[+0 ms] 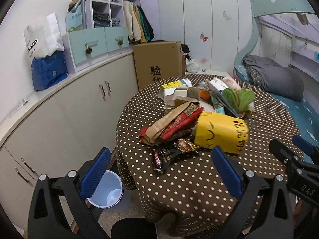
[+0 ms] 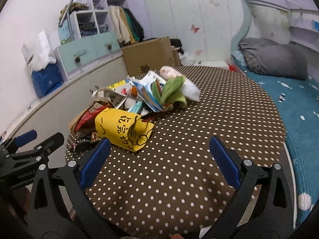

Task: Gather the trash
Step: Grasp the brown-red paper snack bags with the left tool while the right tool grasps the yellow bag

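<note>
A heap of trash lies on the round brown polka-dot table [image 1: 199, 179] [image 2: 219, 119]: a yellow paper bag [image 1: 221, 132] [image 2: 121, 128], a brown paper bag [image 1: 169, 123], red snack wrappers [image 1: 179, 124], black wrappers [image 1: 169, 154], white cartons [image 1: 175, 93], green leaves [image 1: 242, 99] [image 2: 171, 91]. My left gripper [image 1: 160, 160] is open, short of the black wrappers, nothing between its blue pads. My right gripper [image 2: 159, 150] is open over bare tablecloth, just right of the yellow bag. A light blue bin [image 1: 107, 191] stands on the floor left of the table.
A curved cabinet [image 1: 75, 103] runs along the left, with a blue bag [image 1: 48, 71] and teal drawers on top. A cardboard box [image 1: 157, 63] stands behind the table. A bed [image 2: 299, 103] with a grey pillow borders the right side.
</note>
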The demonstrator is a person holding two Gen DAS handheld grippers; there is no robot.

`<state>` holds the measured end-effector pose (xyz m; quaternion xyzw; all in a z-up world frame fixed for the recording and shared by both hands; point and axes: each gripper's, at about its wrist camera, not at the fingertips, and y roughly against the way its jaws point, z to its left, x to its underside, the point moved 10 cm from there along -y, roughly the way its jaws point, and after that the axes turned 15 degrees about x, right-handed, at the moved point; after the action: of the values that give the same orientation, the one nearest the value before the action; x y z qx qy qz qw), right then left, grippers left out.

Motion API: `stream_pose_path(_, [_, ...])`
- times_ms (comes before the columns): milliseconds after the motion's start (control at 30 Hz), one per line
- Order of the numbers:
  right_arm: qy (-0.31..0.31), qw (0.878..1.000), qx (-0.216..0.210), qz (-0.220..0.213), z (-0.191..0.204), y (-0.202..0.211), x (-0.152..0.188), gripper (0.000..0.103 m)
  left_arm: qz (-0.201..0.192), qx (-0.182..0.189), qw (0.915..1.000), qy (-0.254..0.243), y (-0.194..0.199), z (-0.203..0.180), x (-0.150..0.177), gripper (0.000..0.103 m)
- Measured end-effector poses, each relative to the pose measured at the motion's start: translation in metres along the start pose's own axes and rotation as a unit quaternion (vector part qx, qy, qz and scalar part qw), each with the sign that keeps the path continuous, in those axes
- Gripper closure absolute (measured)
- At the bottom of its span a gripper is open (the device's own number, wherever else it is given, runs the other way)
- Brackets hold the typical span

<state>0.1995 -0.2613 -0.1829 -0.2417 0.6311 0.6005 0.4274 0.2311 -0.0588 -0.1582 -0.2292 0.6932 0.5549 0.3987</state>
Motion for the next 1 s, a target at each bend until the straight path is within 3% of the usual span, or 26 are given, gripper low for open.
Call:
stream_pose_path(267, [0.033,0.997,-0.063,0.042,0.05,-0.034,-0.001,0.006,0.023,-0.017,0.9996,0.005,-0.02,0.029,0.002,0.004])
stream_pose_path(400, [0.036,0.994,-0.083,0.068,0.065,-0.051,0.002,0.025,0.037,0.001,0.9993,0.002,-0.033,0.031,0.003,0.016])
stream_pose_path(533, [0.035,0.99,-0.107,0.083,0.07,-0.055,0.003,0.04,0.039,0.017,0.9991,-0.007,-0.045,0.027,-0.002,0.02])
stream_pose_path(600, [0.039,0.988,-0.12,0.091,0.073,-0.056,0.005,0.072,0.043,0.019,0.9987,-0.018,-0.052,0.024,-0.005,0.021])
stream_pose_path(867, [0.018,0.992,-0.112,0.059,0.059,-0.041,-0.005,0.088,0.047,0.021,0.9974,-0.05,-0.073,0.015,-0.017,0.026])
stream_pose_path(1000, [0.016,0.994,-0.099,0.048,0.052,-0.039,-0.008,0.09,0.059,0.033,0.9957,-0.064,-0.085,0.007,-0.019,0.045])
